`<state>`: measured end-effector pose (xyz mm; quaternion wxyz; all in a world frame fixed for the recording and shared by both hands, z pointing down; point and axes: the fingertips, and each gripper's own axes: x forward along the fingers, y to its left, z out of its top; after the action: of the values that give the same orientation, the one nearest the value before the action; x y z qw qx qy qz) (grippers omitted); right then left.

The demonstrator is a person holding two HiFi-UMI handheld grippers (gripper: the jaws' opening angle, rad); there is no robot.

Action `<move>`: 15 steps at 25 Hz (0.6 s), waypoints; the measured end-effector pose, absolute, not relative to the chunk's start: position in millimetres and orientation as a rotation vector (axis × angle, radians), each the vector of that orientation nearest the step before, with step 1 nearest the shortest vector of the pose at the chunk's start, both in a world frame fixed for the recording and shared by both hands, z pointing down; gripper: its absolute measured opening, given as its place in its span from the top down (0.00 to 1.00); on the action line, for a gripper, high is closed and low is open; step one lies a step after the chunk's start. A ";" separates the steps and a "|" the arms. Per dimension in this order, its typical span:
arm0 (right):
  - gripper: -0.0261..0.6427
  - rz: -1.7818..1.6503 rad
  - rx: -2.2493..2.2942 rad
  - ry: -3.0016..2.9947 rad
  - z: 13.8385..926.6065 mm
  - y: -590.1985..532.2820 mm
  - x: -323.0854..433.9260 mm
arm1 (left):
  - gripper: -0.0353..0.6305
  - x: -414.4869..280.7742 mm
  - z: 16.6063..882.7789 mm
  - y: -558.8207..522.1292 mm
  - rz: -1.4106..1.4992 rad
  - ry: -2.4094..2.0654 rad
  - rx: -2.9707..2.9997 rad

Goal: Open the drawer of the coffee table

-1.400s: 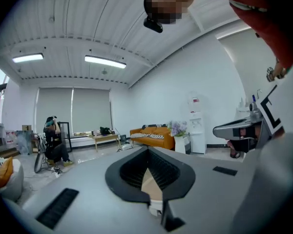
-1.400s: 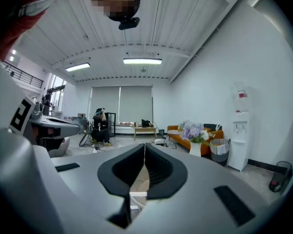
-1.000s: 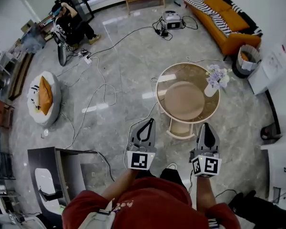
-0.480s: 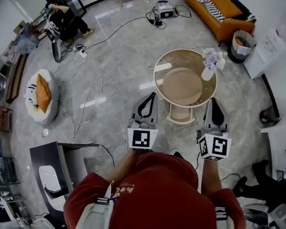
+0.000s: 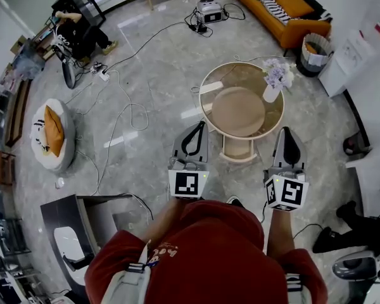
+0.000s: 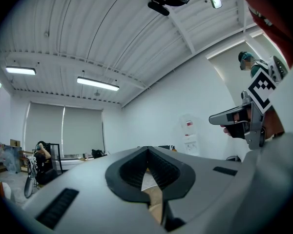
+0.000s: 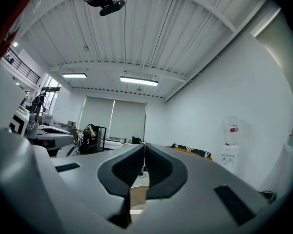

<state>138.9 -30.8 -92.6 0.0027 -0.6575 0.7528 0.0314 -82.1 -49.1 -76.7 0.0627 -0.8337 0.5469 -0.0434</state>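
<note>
both tongs held level in front of the wearer, side by side, well apart from each other. left tongs [image 5: 200, 126] pressed together at the tips, nothing pinched. left gripper view confirms it: pads meet at the tip [image 6: 147, 149], and only the hollow behind them is open. right tongs [image 5: 286, 132] same story, tips closed on nothing [image 7: 144, 145].

round bench [image 5: 210, 87] sits on the floor just beyond the tongs, between their tips in the head view. glass top, with a tan disc [image 5: 239, 111] seen through it. a vase of flowers [image 5: 275, 80] stands near its far right rim. drawer [image 5: 239, 149]: a box-shaped part sticks out under the near rim. can't tell from above whether that's the drawer pulled out or a fixed part. no handle can be made out. neither pair of tongs touches it.

both gripper views are mostly ceiling, wall and their own grey bodies. the bench is hidden behind the jaws, bar a tan sliver below the tips, too little to identify. the other tongs cut in at the frame edge of each view.

orange sofa [image 5: 285, 5] is cut off by the top edge. a seated person [image 5: 76, 33] at top left is small, no detail. the dark cabinet [image 5: 82, 227] at lower left is partly behind the wearer's red top [image 5: 196, 252]. cables [image 5: 130, 109] trail across the floor.
</note>
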 end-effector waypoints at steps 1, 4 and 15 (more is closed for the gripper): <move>0.93 0.099 -2.062 2.360 -92.7 -30.9 139.8 | 0.93 -81.3 -76.8 -48.6 -0.131 1.652 -2.519; 0.93 0.116 -2.064 2.367 -91.4 -30.9 140.8 | 0.93 -81.0 -76.8 -46.9 -0.128 1.651 -2.511; 0.93 0.142 -2.095 2.351 -91.7 -24.0 161.5 | 0.93 -75.3 -81.4 -38.8 -0.149 1.665 -2.492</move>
<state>161.5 -24.0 -91.7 -0.0053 -0.6646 0.7458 0.0452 -75.3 -38.8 -81.4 0.0701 -0.8284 0.5535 -0.0495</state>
